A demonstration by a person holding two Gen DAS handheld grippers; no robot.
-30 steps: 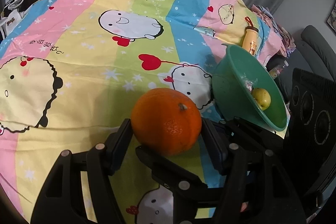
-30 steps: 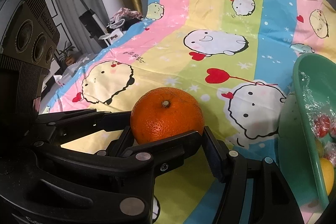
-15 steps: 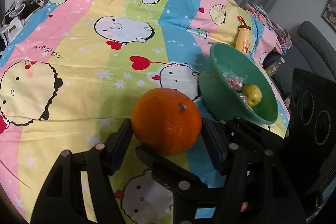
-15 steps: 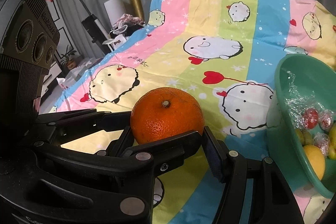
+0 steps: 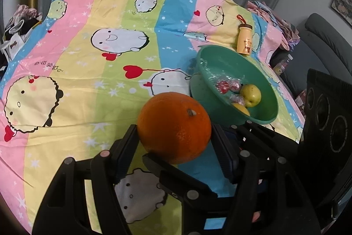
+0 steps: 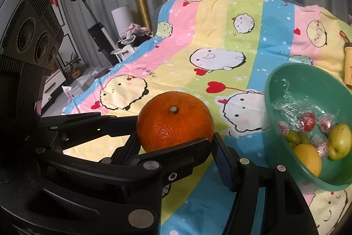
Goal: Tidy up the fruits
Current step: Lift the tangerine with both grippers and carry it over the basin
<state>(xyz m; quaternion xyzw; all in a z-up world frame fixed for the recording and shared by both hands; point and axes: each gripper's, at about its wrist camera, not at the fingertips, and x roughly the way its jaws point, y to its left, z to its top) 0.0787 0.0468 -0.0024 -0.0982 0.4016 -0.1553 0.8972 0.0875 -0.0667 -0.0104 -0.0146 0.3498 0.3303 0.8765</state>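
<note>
Both tools (image 5: 175,138) (image 6: 176,144) stay clamped on the orange (image 5: 173,127); the green bowl (image 5: 220,54) now shows fuller.

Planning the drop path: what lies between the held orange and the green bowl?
Nothing but bare cartoon bedsheet separates the orange from the green bowl, seen best in the right wrist view.

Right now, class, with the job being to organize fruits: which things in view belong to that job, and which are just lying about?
Part of the job:
- orange, clamped by both the left gripper and the right gripper
- green bowl
- yellow-green apple in the bowl
- wrapped red fruits in the bowl

Lying about:
- yellow bottle on the bedsheet
- clothes pile
</note>
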